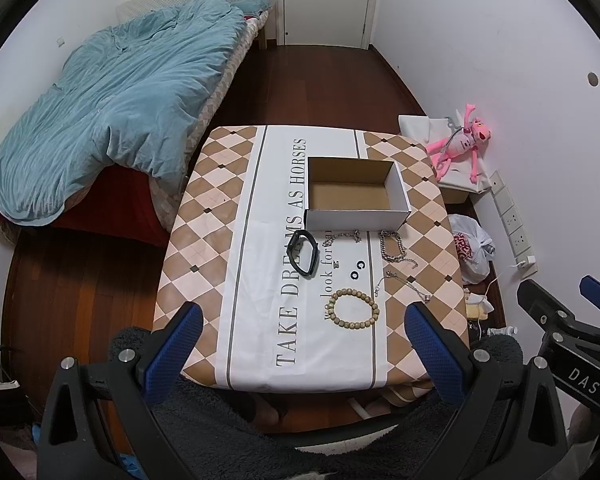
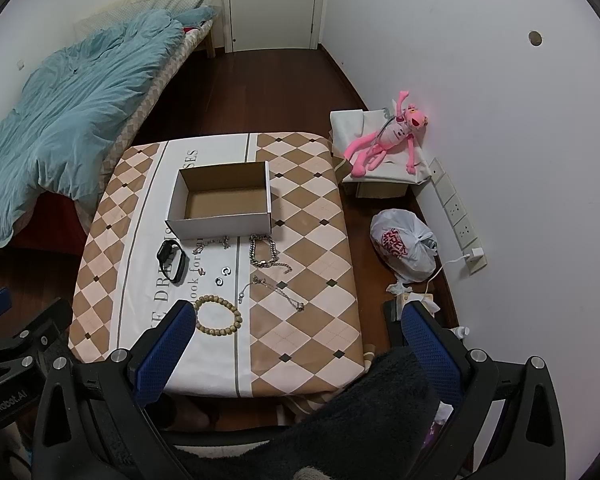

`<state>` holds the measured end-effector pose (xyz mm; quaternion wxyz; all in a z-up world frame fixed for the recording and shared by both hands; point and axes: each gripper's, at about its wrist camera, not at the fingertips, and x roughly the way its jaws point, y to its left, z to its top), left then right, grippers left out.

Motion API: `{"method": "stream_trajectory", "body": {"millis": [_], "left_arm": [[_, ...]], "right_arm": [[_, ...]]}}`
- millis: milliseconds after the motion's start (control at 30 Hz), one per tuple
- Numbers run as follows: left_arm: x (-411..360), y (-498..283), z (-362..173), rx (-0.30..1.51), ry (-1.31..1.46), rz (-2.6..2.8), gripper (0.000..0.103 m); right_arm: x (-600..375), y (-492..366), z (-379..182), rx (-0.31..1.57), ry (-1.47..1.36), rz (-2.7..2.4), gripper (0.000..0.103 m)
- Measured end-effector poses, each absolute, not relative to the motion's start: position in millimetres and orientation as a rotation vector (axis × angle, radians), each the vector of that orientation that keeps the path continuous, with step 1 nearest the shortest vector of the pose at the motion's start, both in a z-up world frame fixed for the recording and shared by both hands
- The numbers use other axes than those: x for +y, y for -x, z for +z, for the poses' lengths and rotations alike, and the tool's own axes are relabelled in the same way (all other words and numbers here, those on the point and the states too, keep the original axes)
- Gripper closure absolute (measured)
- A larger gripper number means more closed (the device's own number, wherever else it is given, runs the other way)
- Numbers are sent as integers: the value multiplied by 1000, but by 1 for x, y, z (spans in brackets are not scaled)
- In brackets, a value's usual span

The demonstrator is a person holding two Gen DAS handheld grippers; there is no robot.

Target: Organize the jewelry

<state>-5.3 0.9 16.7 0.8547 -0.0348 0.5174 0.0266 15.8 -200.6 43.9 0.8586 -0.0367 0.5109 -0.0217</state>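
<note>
An open white cardboard box stands empty on the clothed table. In front of it lie a black wristband, a thin silver chain, a thick silver chain, two small dark rings, a fine chain and a wooden bead bracelet. My left gripper and right gripper hover open above the table's near edge, holding nothing.
A bed with a blue quilt lies left of the table. On the right floor are a pink plush toy on a covered box, a white plastic bag and a power strip along the wall.
</note>
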Motion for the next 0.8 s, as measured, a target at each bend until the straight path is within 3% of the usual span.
{"method": "stream_trajectory", "body": {"millis": [267,533,800], "left_arm": [[5,-25,-6,1081,38,120,0],[22,-70,-102,1182,-64,239,0],[39,-76,-188,1349,-98,264,0]], "right_arm": [[-197,-37,12,1102,43,-41,0],[-181,-86,-114,1309,74,-31,0],[-158,-91,-218,1488,65,10,11]]}}
